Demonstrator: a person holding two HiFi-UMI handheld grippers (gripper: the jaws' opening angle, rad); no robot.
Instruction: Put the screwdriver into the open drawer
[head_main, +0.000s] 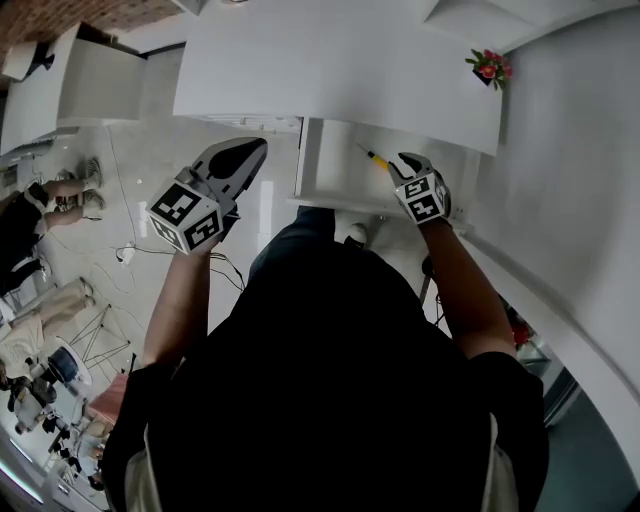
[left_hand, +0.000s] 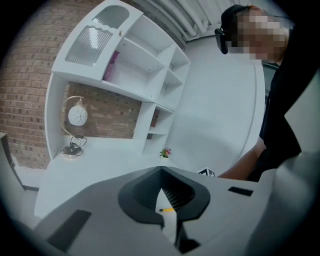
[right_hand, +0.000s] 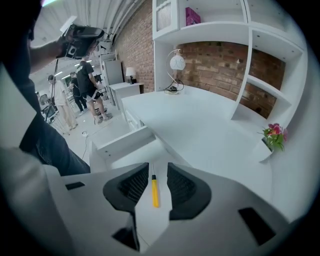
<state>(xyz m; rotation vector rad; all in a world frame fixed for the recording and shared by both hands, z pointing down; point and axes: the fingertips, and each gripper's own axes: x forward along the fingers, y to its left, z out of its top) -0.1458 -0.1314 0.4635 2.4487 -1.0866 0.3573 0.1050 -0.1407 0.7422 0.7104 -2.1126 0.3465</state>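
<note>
Head view: the screwdriver (head_main: 375, 157) lies on the floor of the drawer (head_main: 306, 165), which is pulled out from under the desk (head_main: 340, 70). My right gripper (head_main: 405, 164) sits just behind its handle end. The left gripper (head_main: 254, 150) hangs well apart, off the drawer's left edge and over the floor, so the right is clearly nearer. The tool's long axis runs from the right gripper's tips away towards the desk edge, shaft leading. My own body hides the drawer's near edge.

Left gripper view: the left gripper (left_hand: 161, 172) has its tips together with nothing in them. A sliver of yellow (left_hand: 167, 210) shows through the gap behind the tips. I take it for the screwdriver far beyond, though it's too small to be sure. The drawer itself is hidden behind the jaws.

Right gripper view: the right gripper (right_hand: 157, 167) has its jaws apart, clamping nothing. The screwdriver (right_hand: 155, 192) lies loose on the drawer (right_hand: 122, 142) floor, between them and below. It lines up with the jaws, yellow handle nearer and thin shaft pointing away. I can't tell how high the tips ride above it. As I judge it, the tool is already in place, and the next move is only to lift the right gripper straight back without brushing it.
</note>
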